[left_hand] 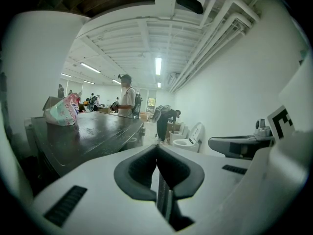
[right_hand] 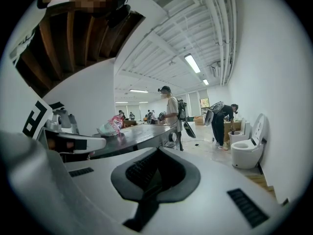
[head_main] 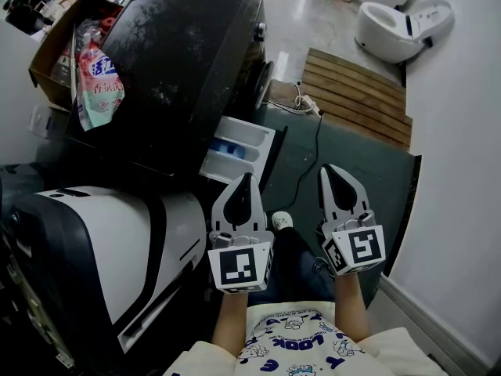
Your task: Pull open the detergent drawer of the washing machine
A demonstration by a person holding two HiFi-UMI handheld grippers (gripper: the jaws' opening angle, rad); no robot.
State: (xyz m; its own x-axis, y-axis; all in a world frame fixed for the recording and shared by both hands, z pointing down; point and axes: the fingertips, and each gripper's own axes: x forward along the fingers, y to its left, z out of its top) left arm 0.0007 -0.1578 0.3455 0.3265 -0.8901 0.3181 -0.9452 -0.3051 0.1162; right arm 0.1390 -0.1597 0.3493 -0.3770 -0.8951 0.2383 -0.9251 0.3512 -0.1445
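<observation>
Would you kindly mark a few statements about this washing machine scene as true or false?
1. The detergent drawer stands pulled out of the washing machine. True.
2. The right gripper grips the drawer's front. False: its jaws are together and empty, clear of the drawer.
3. The left gripper has its jaws together with nothing between them. True.
4. The pink bag lies inside the drawer. False: it is by the cardboard box, away from the drawer.

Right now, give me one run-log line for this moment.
detergent drawer: pulled open | left gripper: shut, empty | right gripper: shut, empty
</observation>
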